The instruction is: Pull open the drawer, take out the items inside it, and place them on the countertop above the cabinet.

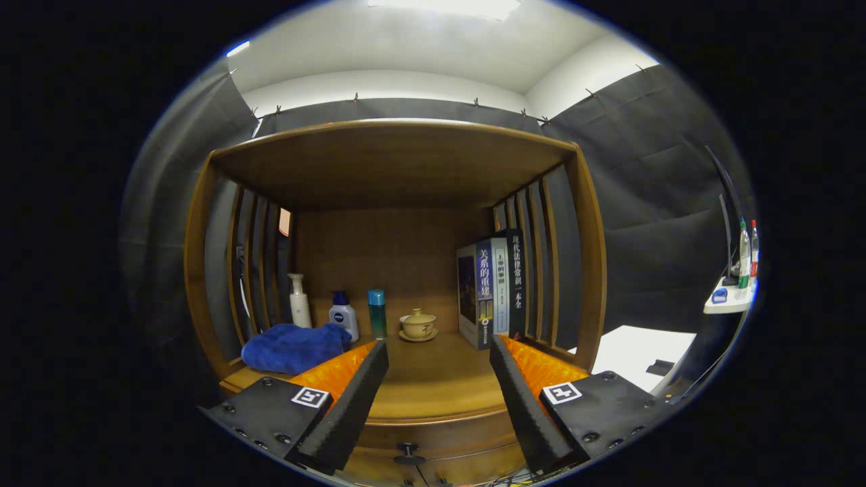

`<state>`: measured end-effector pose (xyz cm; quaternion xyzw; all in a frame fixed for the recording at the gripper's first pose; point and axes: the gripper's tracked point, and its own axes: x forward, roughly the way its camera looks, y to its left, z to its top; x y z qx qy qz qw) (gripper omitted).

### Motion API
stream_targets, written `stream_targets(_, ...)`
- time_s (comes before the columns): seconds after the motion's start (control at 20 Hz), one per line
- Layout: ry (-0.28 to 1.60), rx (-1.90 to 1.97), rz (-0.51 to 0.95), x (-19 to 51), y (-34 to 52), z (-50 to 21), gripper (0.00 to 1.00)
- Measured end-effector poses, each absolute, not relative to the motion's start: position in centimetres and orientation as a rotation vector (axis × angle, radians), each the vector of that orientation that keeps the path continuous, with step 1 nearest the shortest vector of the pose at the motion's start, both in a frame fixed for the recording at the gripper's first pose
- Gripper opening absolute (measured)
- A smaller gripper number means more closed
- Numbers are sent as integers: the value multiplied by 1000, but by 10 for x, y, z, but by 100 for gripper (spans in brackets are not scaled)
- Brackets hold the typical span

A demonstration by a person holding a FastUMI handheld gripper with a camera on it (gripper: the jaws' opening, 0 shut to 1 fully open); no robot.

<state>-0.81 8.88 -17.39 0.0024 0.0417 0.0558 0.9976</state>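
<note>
Gripper [438,352] fingers spread wide, empty, poised before cabinet. Drawer [433,439] closed beneath countertop [433,396]; knob [408,452] low between fingers. Advice: descend, centre knob between pads, close firmly, pull straight outward.

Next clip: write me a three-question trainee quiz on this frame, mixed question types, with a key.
1. True or false: the tool is shut on the drawer knob.
2. What lies nearest the blue towel? A) books B) white and blue bottle C) lidded teacup
3. Fill in: the drawer front looks ____.

Key: 1 false, tool open with nothing between its fingers; 2 B; 3 closed.
</note>
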Motion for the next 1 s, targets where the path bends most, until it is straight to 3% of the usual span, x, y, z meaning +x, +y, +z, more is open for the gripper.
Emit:
stream_targets(0.75, 356, 39, 151, -19, 101, -364, 98)
stream_targets(1.0, 384, 101, 175, -23, 107, -383, 83)
